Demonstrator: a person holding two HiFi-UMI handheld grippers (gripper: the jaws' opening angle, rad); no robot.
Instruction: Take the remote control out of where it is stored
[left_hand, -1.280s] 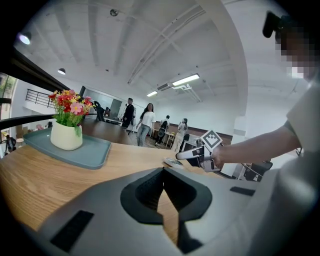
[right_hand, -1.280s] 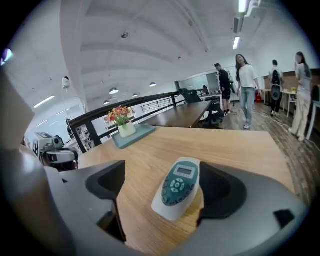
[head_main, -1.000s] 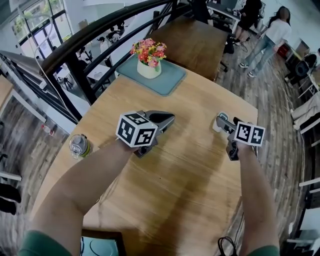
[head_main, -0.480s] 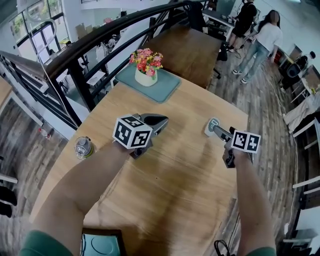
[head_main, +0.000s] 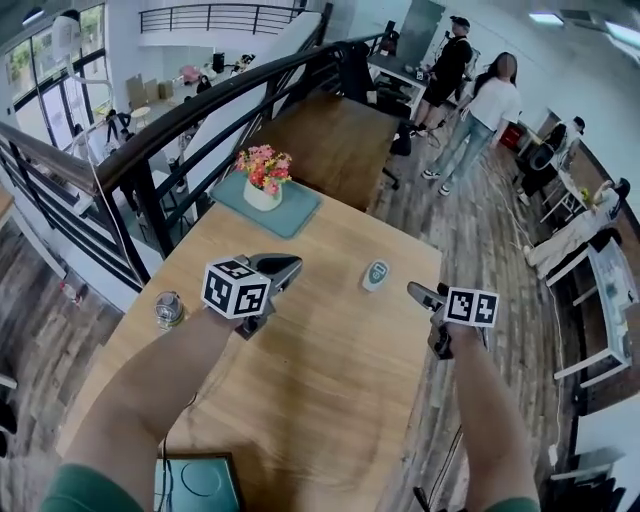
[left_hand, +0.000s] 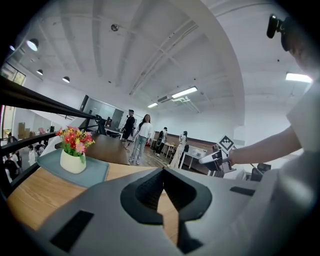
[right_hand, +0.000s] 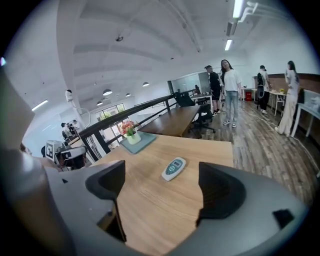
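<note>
The remote control (head_main: 376, 274), small and white with a teal face, lies flat on the wooden table (head_main: 300, 380) with nothing holding it. My right gripper (head_main: 416, 292) hovers just right of it and a little nearer to me. In the right gripper view its jaws stand wide apart and empty (right_hand: 162, 190), with the remote control (right_hand: 173, 168) on the wood ahead of them. My left gripper (head_main: 287, 264) is over the table's middle, left of the remote. In the left gripper view its jaws (left_hand: 164, 185) are pressed together with nothing between them.
A vase of flowers (head_main: 262, 185) stands on a teal mat (head_main: 290, 212) at the table's far end. A bottle (head_main: 167, 308) sits by the left edge and a dark device (head_main: 195, 485) at the near edge. A black railing (head_main: 150, 170) runs along the left. People stand far off on the floor beyond.
The remote was at my right gripper's tips before; now it lies alone on the table and the right gripper has drawn back to its right. The left gripper has barely moved.
</note>
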